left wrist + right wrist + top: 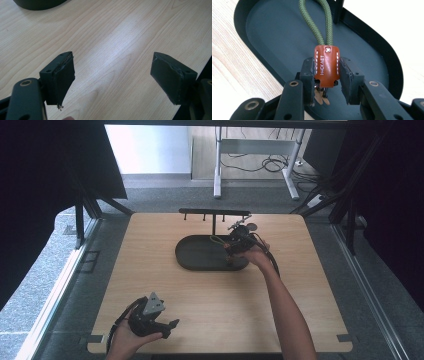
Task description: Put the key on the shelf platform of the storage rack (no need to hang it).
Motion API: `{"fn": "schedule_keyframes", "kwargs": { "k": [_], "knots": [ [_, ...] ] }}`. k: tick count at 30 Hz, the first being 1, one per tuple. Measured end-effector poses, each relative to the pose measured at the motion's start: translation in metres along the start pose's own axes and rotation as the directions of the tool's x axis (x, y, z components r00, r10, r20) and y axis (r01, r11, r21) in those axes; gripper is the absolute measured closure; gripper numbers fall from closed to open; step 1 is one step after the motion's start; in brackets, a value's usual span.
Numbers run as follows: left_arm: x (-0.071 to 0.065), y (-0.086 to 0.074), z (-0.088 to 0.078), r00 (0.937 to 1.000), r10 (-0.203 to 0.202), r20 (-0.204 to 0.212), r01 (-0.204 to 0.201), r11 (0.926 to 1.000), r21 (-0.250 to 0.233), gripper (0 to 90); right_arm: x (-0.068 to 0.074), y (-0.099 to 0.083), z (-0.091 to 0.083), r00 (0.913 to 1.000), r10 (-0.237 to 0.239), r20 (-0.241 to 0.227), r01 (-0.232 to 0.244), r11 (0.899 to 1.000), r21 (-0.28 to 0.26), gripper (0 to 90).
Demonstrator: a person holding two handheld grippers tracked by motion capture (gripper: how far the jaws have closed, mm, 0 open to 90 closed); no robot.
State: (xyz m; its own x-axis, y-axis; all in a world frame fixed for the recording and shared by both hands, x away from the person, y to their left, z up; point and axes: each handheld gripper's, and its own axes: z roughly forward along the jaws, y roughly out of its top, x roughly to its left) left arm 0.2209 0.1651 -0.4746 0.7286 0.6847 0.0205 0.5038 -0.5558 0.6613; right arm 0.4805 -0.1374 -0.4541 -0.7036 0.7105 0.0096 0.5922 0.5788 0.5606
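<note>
A keychain with a brown leather tab (pixel 326 65) and a green cord loop (pixel 322 22) sits clamped between the jaws of my right gripper (pixel 327 83), which is shut on the tab; keys hang below it. This gripper (pixel 241 239) hovers over the right part of a dark oval tray (pixel 200 255) at the table's far middle. The green loop (pixel 218 240) points left over the tray. Near the front left edge, my left gripper (pixel 170 326) rests low in the hand, and in its own view the pads (pixel 64 77) stand wide apart over bare wood, so it (pixel 117 80) is open.
A black hook rack (pixel 215 213) on a thin post rises from the tray's back edge. The tray's rim (pixel 37 5) shows at the top left of the left gripper view. Light wooden tabletop (pixel 215 300) lies between the two hands.
</note>
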Motion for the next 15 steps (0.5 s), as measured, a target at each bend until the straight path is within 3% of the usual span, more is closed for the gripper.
{"fn": "schedule_keyframes", "kwargs": {
  "k": [15],
  "knots": [
    [-0.001, 0.000, 0.004, 1.0000, 0.003, 0.004, -0.003, 0.9999, 0.013, 20.0, -0.004, -0.010, 0.011, 1.0000, 0.006, 0.005, -0.006, 0.999, 0.037, 65.4]
  ]
}}
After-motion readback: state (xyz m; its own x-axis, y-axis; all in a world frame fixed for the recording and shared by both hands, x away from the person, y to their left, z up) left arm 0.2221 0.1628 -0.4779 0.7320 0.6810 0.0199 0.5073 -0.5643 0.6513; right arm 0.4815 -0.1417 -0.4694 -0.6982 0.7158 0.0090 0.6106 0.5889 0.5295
